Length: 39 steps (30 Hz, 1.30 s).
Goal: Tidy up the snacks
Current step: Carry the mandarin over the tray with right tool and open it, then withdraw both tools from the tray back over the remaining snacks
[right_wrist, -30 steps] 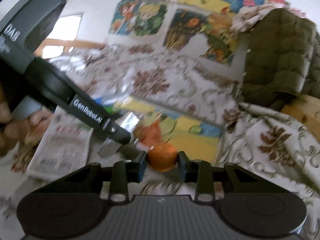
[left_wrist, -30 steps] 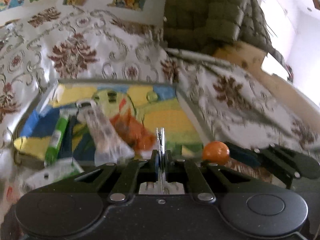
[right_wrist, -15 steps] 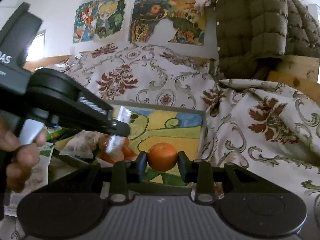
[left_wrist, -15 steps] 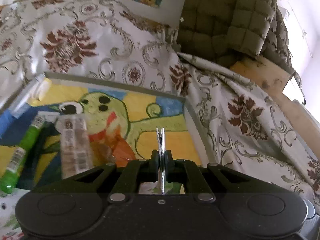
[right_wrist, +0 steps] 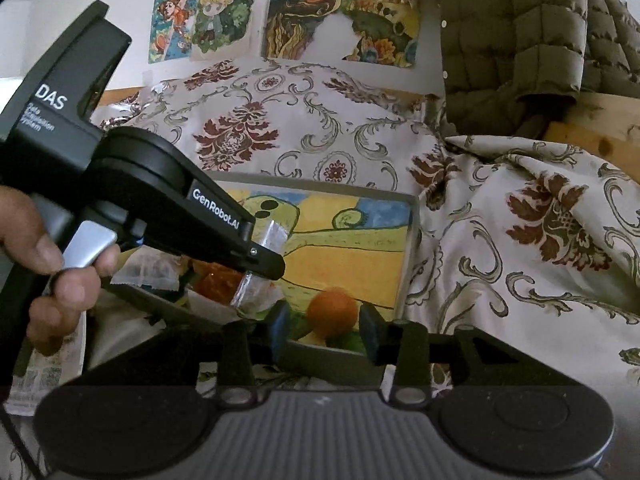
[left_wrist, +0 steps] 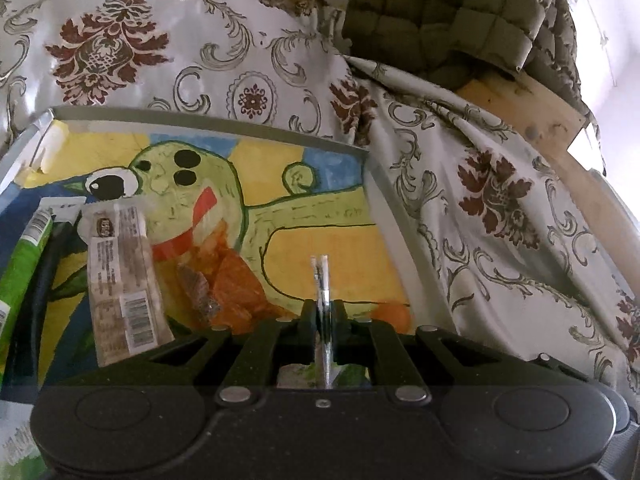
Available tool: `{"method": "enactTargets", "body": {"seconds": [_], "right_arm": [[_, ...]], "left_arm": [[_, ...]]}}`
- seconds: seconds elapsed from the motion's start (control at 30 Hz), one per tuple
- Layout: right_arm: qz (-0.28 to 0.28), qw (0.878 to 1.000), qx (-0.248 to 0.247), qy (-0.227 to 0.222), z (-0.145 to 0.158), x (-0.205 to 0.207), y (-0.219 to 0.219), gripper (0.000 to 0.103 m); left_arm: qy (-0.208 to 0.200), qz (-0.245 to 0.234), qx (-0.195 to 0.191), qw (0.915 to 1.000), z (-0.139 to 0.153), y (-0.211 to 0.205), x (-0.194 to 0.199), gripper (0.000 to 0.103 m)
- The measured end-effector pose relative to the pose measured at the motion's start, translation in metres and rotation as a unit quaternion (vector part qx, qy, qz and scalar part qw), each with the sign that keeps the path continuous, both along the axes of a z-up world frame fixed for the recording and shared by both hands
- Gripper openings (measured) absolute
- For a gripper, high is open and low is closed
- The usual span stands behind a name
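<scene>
- Seen from the left wrist view, the left gripper [left_wrist: 322,280] has its fingers pressed together on the thin edge of a clear crinkly plastic wrapper [left_wrist: 322,268], over the shallow grey-rimmed tray with the painted green cartoon creature [left_wrist: 208,118].
- Inside that tray lie a brown-printed flat snack packet with barcode [left_wrist: 120,280], an orange crinkled packet [left_wrist: 236,284] right beside it toward the tray's middle, and a green tube-like packet [left_wrist: 22,264] at the tray's left edge.
- Only a sliver of the small round orange fruit [left_wrist: 394,314] shows above the gripper body, near the tray's near right corner.
- How much of the wrapper hangs below the grip is hidden by the gripper body; what it contains cannot be read.
- From the right wrist view, the right gripper [right_wrist: 324,326] stands with fingers apart on either side of the orange fruit, which sits on the tray floor near the tray's front rim; neither pad appears to touch it.
- The left gripper shows here over the tray's left half, wrapper dangling beneath it.
- Risks, as I judge them: the round fruit may roll toward the tray's rim if the open fingers brush it on retreat; the slippery wrapper, pinched by one edge, could slide out or drop onto the packets crookedly.
- The tray's left part is masked by the left gripper and the hand [right_wrist: 48,264].
</scene>
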State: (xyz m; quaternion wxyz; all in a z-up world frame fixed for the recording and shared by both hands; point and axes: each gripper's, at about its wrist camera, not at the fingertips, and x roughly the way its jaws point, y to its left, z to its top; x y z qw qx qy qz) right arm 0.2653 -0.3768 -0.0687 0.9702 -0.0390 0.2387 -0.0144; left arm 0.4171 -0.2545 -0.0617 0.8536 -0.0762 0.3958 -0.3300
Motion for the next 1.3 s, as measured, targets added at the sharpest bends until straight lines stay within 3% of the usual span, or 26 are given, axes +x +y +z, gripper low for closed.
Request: {"method": "enactTargets", "body": {"seconds": [0.27,0.33,0.5,0.7,0.93,1.13,1.3], "right_arm": [[-0.013,1.000,0.006,-0.004,0.003,-0.001,-0.003,0.056],[-0.014,1.000,0.006,-0.007,0.005,-0.002,-0.003,0.061],[-0.025,0.999,0.009,-0.020,0.013,-0.006,-0.007,0.072],[-0.046,0.998,0.019,-0.049,0.034,-0.020,-0.009,0.090],[-0.055,0.994,0.034,-0.089,0.063,-0.043,0.008,0.103],[-0.040,0.993,0.062,-0.097,0.074,-0.076,0.035,0.103],[-0.032,0.994,0.038,-0.097,0.079,-0.105,0.058,0.103]], "left_arm": [[-0.018,-0.005,0.002,0.9998,0.004,0.014,-0.006,0.033],[-0.040,0.000,0.005,0.9992,0.012,0.019,-0.013,0.051],[-0.098,0.012,-0.001,0.9951,0.036,0.032,-0.034,0.072],[-0.169,0.071,-0.006,0.9830,0.059,0.061,-0.077,0.098],[-0.191,0.147,0.007,0.9704,0.070,0.110,-0.133,0.102],[-0.224,0.191,0.030,0.9552,0.073,0.148,-0.189,0.102],[-0.219,0.224,0.032,0.9492,0.072,0.179,-0.232,0.102]]}}
